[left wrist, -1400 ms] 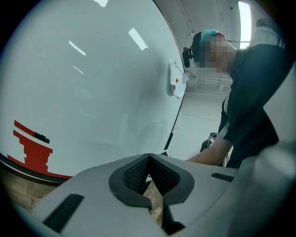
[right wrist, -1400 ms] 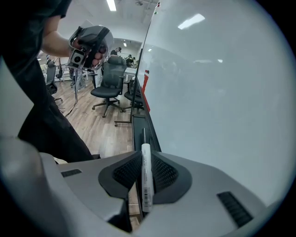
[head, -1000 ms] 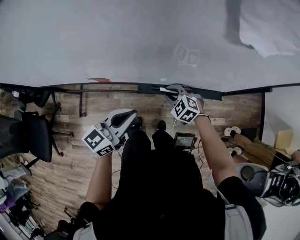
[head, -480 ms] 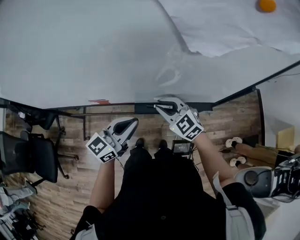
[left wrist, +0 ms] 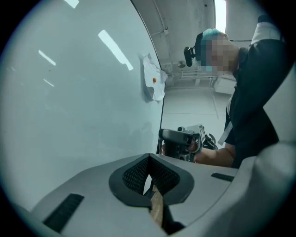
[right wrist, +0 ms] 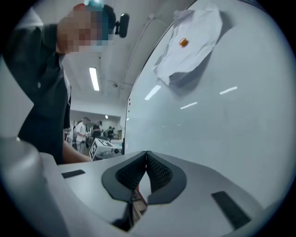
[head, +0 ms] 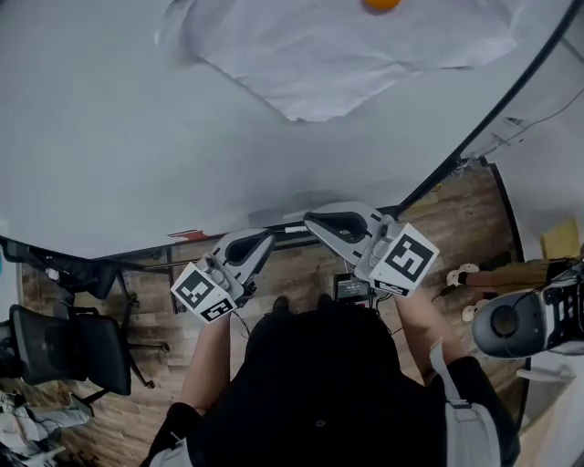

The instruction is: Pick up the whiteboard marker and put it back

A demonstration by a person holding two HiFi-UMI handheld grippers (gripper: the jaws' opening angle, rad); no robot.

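A whiteboard (head: 137,137) fills the upper head view, with its dark tray ledge (head: 137,254) along the bottom edge. A small white-and-dark piece (head: 294,228) lies on that ledge between the gripper tips; it may be the marker, but it is too small to tell. My left gripper (head: 265,239) is just below the ledge, jaws shut and empty (left wrist: 149,158). My right gripper (head: 310,219) points left along the ledge, also shut with nothing held (right wrist: 146,152). Each gripper shows in the other's view: the right one (left wrist: 180,141), the left one (right wrist: 104,147).
A crumpled white sheet (head: 347,55) is pinned high on the board by an orange magnet (head: 380,5). A small red item (head: 187,234) sits on the ledge at left. Below are a wooden floor, a black office chair (head: 73,347) and a small device (head: 354,287). Several people stand far off (right wrist: 85,129).
The head view has tilted up the board, bringing the white sheet and orange magnet into sight. Both grippers have risen toward the ledge and drawn closer together. Both stay shut.
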